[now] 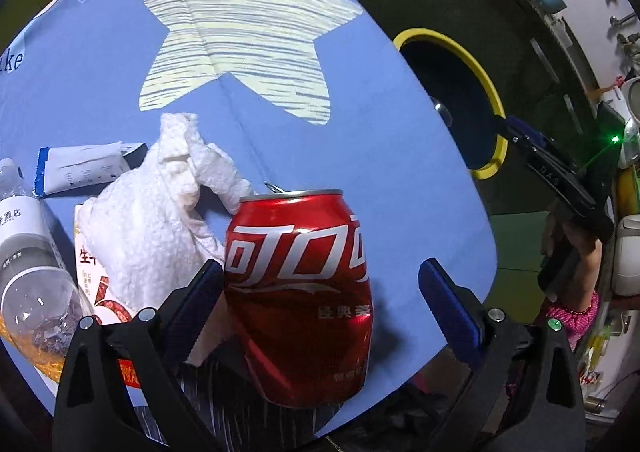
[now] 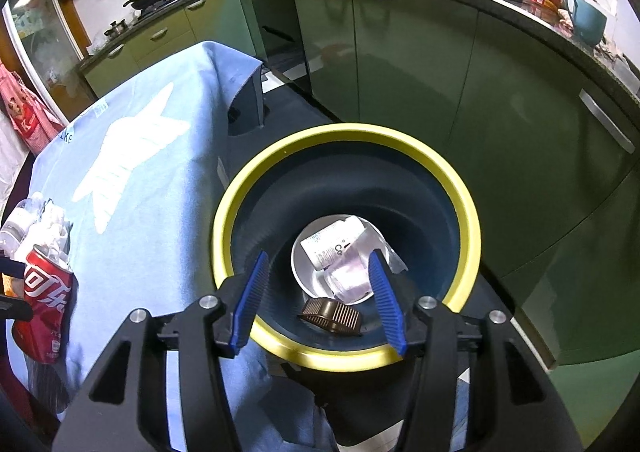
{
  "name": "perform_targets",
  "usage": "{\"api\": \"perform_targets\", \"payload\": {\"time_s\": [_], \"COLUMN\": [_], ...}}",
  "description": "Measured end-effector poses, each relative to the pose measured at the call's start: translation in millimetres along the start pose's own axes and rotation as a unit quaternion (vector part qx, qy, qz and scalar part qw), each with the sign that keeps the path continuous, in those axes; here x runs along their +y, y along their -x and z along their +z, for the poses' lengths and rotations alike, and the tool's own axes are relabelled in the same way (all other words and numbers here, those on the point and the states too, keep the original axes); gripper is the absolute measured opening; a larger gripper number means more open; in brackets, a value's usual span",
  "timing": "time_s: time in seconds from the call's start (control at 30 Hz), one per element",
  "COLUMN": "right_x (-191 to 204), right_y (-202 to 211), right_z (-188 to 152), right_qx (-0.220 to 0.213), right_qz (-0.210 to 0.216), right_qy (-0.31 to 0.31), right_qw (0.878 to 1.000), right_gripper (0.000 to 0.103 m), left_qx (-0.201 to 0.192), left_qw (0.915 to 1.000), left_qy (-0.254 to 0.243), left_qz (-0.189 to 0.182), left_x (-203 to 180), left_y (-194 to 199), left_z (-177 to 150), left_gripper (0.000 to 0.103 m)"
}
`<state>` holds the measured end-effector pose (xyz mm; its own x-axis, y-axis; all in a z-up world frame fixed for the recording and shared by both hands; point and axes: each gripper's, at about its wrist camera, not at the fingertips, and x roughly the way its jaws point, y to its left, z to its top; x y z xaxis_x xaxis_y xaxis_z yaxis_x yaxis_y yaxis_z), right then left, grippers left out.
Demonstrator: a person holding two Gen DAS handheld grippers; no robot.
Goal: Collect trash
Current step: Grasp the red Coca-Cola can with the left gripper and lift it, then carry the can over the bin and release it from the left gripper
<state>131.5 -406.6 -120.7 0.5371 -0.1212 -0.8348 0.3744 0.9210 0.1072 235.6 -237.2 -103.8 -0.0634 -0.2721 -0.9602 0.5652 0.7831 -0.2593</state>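
A dented red Coca-Cola can (image 1: 300,292) stands on the blue cloth between the open fingers of my left gripper (image 1: 320,288); the left finger (image 1: 200,292) is near it, the right finger (image 1: 448,300) is apart. A crumpled white paper towel (image 1: 160,212) lies just left of the can. My right gripper (image 2: 318,292) is open and empty above the dark bin with a yellow rim (image 2: 468,220), which holds a white cup, a plastic wrapper and a brown piece (image 2: 332,314). The can also shows in the right wrist view (image 2: 46,292).
A clear plastic bottle (image 1: 28,252), a white-and-blue wrapper (image 1: 80,168) and a printed snack packet (image 1: 100,284) lie left of the can. The bin (image 1: 492,100) stands beside the table's right edge. Green kitchen cabinets (image 2: 440,72) run behind the bin.
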Motion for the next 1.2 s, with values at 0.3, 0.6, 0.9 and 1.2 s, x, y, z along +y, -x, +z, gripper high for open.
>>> {"api": "perform_targets", "payload": {"time_s": [0.3, 0.6, 0.9, 1.2], "right_x": [5, 7, 5, -1], "right_y": [-2, -2, 0, 3], "right_z": [0, -1, -1, -2], "right_qx": [0.002, 0.002, -0.003, -0.003], "right_qz": [0.008, 0.009, 0.008, 0.005], "right_qy": [0.008, 0.01, 0.006, 0.003], "right_qw": [1.0, 1.0, 1.0, 1.0], "right_gripper": [0.05, 0.05, 0.05, 0.05], "left_qx": [0.03, 0.048, 0.007, -0.025], "left_qw": [0.9991, 0.9981, 0.9949, 0.9903], "left_qy": [-0.016, -0.025, -0.074, -0.114], "left_qz": [0.025, 0.029, 0.069, 0.076], "left_x": [-6, -13, -33, -58], "left_y": [-19, -27, -10, 18], "left_z": [-3, -10, -17, -17], "left_gripper": [0.073, 0.073, 0.072, 0.072]}}
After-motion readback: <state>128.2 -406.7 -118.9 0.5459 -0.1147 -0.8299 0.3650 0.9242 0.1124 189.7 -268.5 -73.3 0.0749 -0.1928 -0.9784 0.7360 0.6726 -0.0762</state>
